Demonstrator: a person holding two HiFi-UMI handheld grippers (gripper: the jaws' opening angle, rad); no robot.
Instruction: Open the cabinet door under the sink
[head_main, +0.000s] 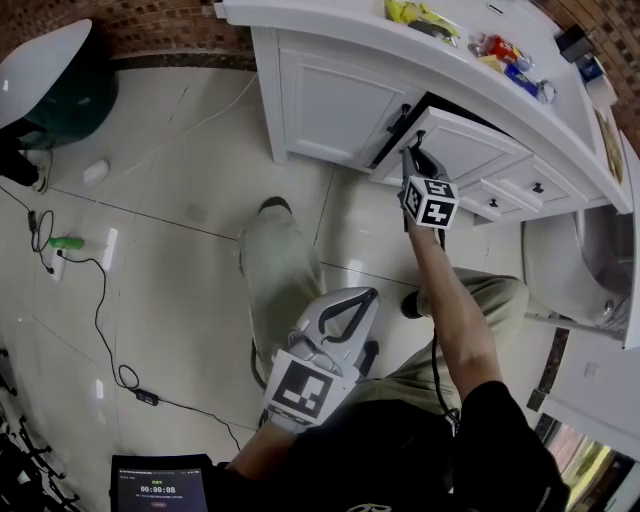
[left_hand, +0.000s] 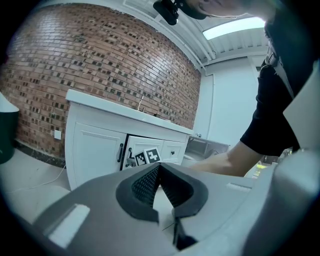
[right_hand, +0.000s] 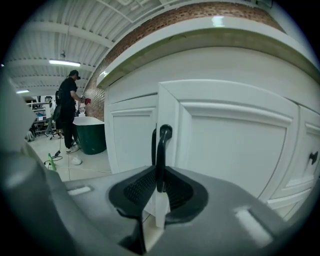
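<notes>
With the right claw (right_hand: 159, 186) clenched on the slim black handle (right_hand: 161, 150) of the cabinet door (right_hand: 230, 145), which stands partly ajar under the desk (head_main: 330, 22), a pull off the hinge's arc could slip the handle free, and the left claw (left_hand: 160, 171), shut and empty, gives no backup.

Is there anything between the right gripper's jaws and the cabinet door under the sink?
Only the door's black handle. The right gripper is shut on it, just in front of the partly open cabinet door. The right gripper view shows this.

R gripper (right_hand: 159, 186) clamped on black handle (right_hand: 162, 145) of cabinet door (right_hand: 235, 145), seemingly ajar.
</notes>
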